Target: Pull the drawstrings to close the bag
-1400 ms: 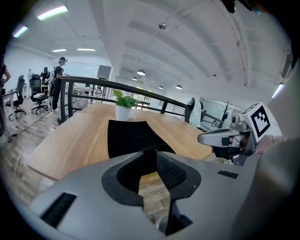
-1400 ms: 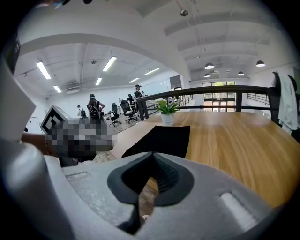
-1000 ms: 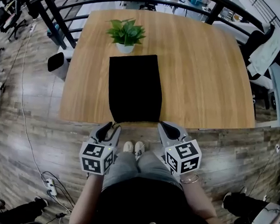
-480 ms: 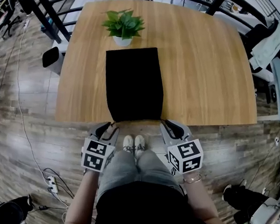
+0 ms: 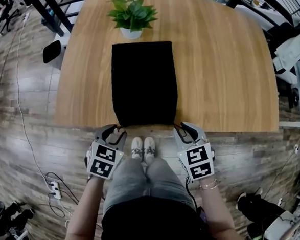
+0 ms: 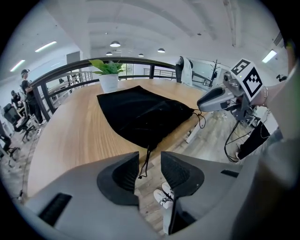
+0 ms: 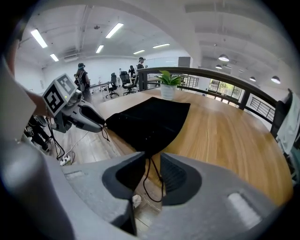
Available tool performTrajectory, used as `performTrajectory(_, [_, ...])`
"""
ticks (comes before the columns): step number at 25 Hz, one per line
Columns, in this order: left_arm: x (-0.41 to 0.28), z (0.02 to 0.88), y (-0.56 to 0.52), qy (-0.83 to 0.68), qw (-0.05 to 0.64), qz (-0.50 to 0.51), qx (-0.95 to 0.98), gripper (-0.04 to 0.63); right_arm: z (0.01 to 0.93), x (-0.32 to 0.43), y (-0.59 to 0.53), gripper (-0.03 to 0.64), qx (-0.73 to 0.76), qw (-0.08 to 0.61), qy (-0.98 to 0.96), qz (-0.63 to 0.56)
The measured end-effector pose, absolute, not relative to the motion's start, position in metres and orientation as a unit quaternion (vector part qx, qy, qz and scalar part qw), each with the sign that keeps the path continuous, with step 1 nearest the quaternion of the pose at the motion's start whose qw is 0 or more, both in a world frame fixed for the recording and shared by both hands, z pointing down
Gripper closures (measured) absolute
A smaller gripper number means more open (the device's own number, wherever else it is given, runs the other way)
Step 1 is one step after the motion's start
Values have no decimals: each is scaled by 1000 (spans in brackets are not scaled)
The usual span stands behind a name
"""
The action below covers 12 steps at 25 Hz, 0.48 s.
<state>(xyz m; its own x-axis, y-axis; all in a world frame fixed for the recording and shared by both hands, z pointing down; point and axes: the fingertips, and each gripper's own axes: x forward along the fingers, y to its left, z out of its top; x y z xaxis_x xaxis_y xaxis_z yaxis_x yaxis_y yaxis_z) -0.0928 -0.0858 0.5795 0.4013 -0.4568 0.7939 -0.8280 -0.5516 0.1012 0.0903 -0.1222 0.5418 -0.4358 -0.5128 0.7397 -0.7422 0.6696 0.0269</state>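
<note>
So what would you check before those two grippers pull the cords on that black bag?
1. Left drawstring lined up: ok. It hangs between the jaws of the left gripper, which have just been opening.
2. Right drawstring lined up: ok. Its loop hangs between the jaws of the right gripper, which have also just been opening.
3. Cords gripped: not ok. Both grippers stand open and neither pinches a cord.
4. Black bag lying flat on the table, corded end at the near edge: ok.
5. Potted plant clear of the bag's far end: cannot tell. It stands very close.
</note>
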Motion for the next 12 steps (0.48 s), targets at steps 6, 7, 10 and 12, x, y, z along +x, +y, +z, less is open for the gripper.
performTrajectory(6, [-96,588,-85,-414,227,382,795,456,560,90,-122,520,363,386,-832,165])
performTrajectory(7, [-96,590,-85,-417,223,386,792,457,563,90,-122,520,361,388,-832,164])
performTrajectory(10, [-99,592,-86,-425,202,402,785,485,569,89,-124,520,356,396,-831,159])
performTrajectory(12, [-100,593,-88,-425,182,420,781,503,572,89,-126,520,353,405,-829,155])
